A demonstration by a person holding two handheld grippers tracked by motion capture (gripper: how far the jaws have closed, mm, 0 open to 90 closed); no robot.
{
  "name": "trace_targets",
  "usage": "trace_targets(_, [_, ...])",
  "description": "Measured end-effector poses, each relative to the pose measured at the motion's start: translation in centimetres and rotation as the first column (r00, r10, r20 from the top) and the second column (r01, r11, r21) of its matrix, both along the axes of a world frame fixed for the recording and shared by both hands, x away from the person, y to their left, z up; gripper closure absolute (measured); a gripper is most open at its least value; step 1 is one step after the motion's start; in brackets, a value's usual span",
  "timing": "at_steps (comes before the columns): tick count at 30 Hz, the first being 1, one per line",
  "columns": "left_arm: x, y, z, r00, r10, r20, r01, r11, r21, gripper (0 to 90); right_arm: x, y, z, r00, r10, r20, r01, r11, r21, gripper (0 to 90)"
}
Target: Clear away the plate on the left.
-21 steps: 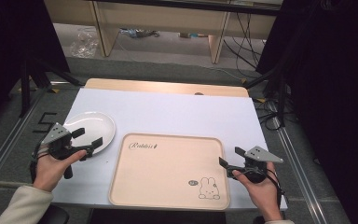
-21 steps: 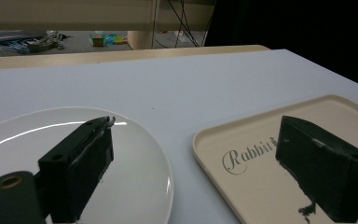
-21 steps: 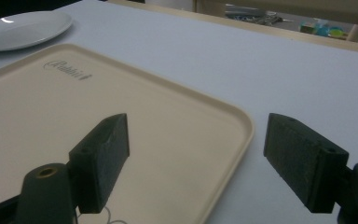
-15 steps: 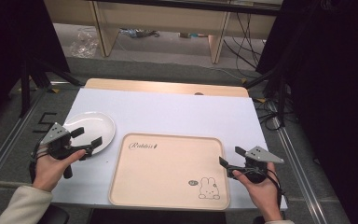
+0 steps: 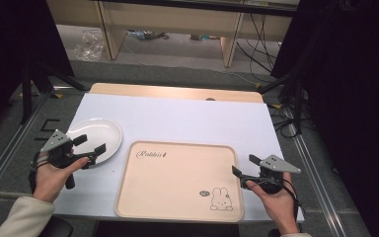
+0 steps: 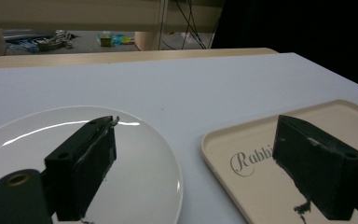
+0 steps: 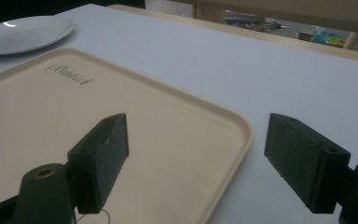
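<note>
A white round plate (image 5: 94, 136) lies on the left of the white table, and a beige tray (image 5: 177, 180) with a rabbit drawing sits in the middle near the front edge. My left gripper (image 5: 90, 144) is open, its jaws hovering over the plate's near right rim with nothing between them. In the left gripper view the plate (image 6: 140, 154) is under the left jaw and the tray's corner (image 6: 256, 163) under the right jaw. My right gripper (image 5: 245, 165) is open over the tray's right edge. The right gripper view shows the tray (image 7: 121, 107), the plate (image 7: 23, 32) far off, and empty jaws.
The white table top (image 5: 187, 118) has a wooden strip (image 5: 177, 92) along its far edge. Beyond it stand wooden desk legs and cables (image 5: 261, 34) on the grey floor. Dark curtains hang at both sides.
</note>
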State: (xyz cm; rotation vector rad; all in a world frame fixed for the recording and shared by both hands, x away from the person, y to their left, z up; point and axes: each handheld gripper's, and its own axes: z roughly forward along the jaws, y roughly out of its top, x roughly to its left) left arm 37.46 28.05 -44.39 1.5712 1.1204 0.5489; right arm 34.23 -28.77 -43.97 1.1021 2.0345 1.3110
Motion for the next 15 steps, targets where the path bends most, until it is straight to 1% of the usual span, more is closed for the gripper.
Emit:
trace_targets(1, [0.0, 0.0, 0.0, 1.0000, 0.000, 0.000, 0.000, 1.0000, 0.000, 14.7, 0.0, 0.0, 0.0, 1.0000, 0.000, 0.000, 0.000, 1.000, 0.000, 22.5])
trace_targets(4, [0.1, 0.5, -0.1, 0.9996, 0.024, -0.018, -0.024, 0.9997, 0.003, 15.1, 0.0, 0.0, 0.0, 1.0000, -0.004, -0.003, 0.004, 1.000, -0.005, 22.5])
trace_targets(5, [0.2, 0.9, -0.2, 0.9985, 0.039, -0.039, -0.039, 0.9993, 0.002, 15.5, -0.1, 0.0, 0.1, 0.9999, 0.000, -0.015, 0.000, 1.000, -0.003, 22.5])
trace_targets(6, [0.2, 0.9, -0.2, 0.9985, 0.039, -0.039, -0.039, 0.9993, 0.002, 16.2, 0.0, 0.0, 0.0, 1.0000, 0.003, -0.006, -0.003, 1.000, -0.002, 22.5])
trace_targets(8, [0.4, 1.7, -0.4, 0.9962, 0.062, -0.062, -0.062, 0.9981, 0.003, 16.8, 0.0, 0.0, 0.0, 1.0000, 0.002, -0.006, -0.002, 1.000, -0.003, 22.5])
trace_targets(9, [0.4, 1.7, -0.4, 0.9962, 0.062, -0.062, -0.062, 0.9981, 0.003, 17.0, 0.0, 0.0, 0.0, 1.0000, 0.002, -0.006, -0.002, 1.000, -0.003, 22.5])
trace_targets(11, [0.6, 2.3, -0.5, 0.9935, 0.085, -0.076, -0.085, 0.9963, 0.004, 17.1, 0.0, 0.0, 0.0, 1.0000, 0.004, -0.007, -0.004, 1.000, -0.002, 22.5])
trace_targets(12, [0.6, 2.7, -0.5, 0.9922, 0.092, -0.084, -0.091, 0.9958, 0.016, 17.4, 0.0, 0.0, 0.0, 1.0000, 0.003, -0.008, -0.003, 1.000, -0.001, 22.5])
trace_targets(13, [0.8, 3.2, -0.8, 0.9884, 0.120, -0.092, -0.121, 0.9926, -0.002, 17.4, -0.1, -0.1, 0.1, 0.9999, -0.002, -0.016, 0.001, 1.000, -0.018, 22.5])
trace_targets(14, [0.8, 3.2, -0.8, 0.9884, 0.120, -0.092, -0.121, 0.9926, -0.002, 17.8, -0.1, -0.1, 0.1, 0.9998, -0.001, -0.019, 0.000, 1.000, -0.019, 22.5])
trace_targets(15, [1.0, 3.9, -1.1, 0.9837, 0.137, -0.116, -0.139, 0.9903, -0.006, 18.3, -0.1, -0.1, 0.1, 0.9998, -0.001, -0.019, 0.001, 1.000, -0.019, 22.5])
